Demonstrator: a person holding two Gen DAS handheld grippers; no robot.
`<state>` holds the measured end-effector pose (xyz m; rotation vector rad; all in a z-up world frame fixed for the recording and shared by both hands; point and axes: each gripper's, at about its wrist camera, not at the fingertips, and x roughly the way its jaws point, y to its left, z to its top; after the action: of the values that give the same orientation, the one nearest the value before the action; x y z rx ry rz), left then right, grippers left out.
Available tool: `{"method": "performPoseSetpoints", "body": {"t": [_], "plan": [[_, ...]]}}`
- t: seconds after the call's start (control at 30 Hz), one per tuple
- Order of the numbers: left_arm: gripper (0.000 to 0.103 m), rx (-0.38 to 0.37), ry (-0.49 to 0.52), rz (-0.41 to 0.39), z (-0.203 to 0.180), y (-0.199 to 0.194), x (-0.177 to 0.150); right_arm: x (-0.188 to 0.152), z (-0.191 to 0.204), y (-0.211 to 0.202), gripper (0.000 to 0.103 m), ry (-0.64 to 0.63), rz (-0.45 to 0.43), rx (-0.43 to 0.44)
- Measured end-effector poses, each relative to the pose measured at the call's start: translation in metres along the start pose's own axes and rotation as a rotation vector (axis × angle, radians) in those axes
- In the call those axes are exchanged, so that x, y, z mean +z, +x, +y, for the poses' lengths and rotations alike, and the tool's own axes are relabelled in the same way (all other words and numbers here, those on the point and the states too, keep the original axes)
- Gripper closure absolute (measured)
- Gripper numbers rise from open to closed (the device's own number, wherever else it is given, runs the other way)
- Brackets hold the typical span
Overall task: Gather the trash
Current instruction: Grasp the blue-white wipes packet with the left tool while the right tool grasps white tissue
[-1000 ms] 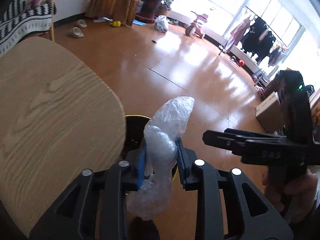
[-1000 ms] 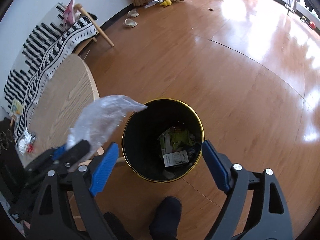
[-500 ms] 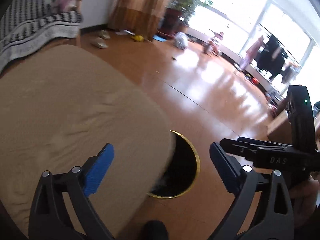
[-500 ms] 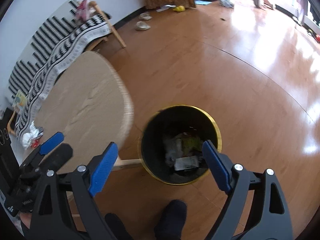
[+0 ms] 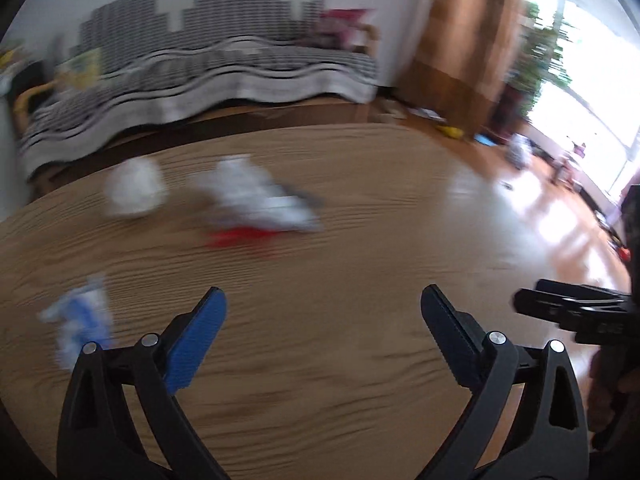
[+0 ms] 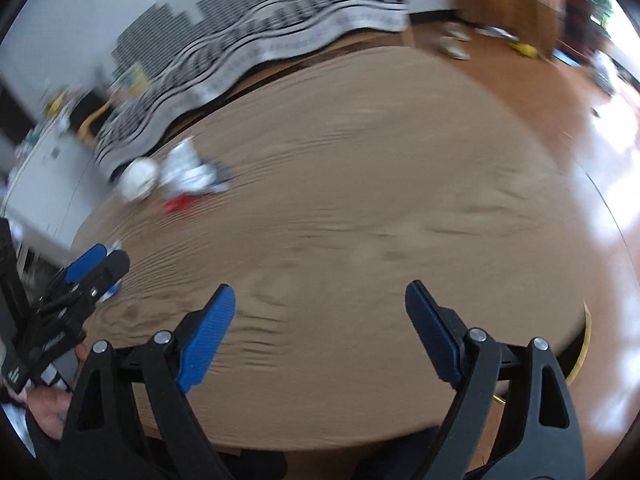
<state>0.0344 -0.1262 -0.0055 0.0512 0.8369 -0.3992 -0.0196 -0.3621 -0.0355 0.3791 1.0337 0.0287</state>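
Both views are motion-blurred. On the round wooden table (image 5: pixel 360 240) lie a white crumpled ball (image 5: pixel 134 192), a white and red wrapper (image 5: pixel 260 208) and a blue and white scrap (image 5: pixel 80 324) at the near left. My left gripper (image 5: pixel 322 324) is open and empty above the table's near part. My right gripper (image 6: pixel 320 320) is open and empty over the table's near edge. The ball (image 6: pixel 138 184) and the wrapper (image 6: pixel 188 180) show far left in the right wrist view. The gold rim of the black bin (image 6: pixel 582 356) peeks out under the table's right edge.
A sofa with a black and white striped cover (image 5: pixel 200 80) stands behind the table. Brown curtains (image 5: pixel 468 40), a plant and a bright window are at the right. A white cabinet (image 6: pixel 44 184) is at the left. Slippers (image 6: pixel 452 44) lie on the wooden floor.
The left gripper opened and the clear plastic bag left it over the bin. Both grippers then swung from the bin up and over the table toward the remaining trash.
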Motion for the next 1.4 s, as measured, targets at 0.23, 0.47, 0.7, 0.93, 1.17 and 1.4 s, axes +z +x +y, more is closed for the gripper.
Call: {"method": "performPoseSetpoints", "body": {"t": [0.23,0.47,0.7,0.93,1.17,1.4], "plan": [[0.008,0.166,-0.100,0.015,0.121,-0.015,-0.022,0.018,0.097,0.043,0.019,-0.125,0.036,0.059],[0.008,0.202,-0.166,0.046,0.181,-0.012,-0.038,0.047,0.139,0.077,0.019,-0.156,0.043,0.061],[0.008,0.195,-0.163,0.059,0.195,-0.005,-0.043,0.075,0.162,0.105,0.019,-0.173,0.042,0.069],[0.008,0.178,-0.183,0.099,0.196,0.015,-0.041,0.100,0.172,0.127,0.019,-0.179,0.046,0.052],[0.018,0.196,-0.177,0.117,0.193,0.027,-0.043,0.119,0.170,0.155,0.019,-0.167,0.080,0.038],[0.060,0.195,-0.187,0.111,0.191,0.025,-0.041,0.124,0.180,0.171,0.022,-0.190,0.099,0.041]]}}
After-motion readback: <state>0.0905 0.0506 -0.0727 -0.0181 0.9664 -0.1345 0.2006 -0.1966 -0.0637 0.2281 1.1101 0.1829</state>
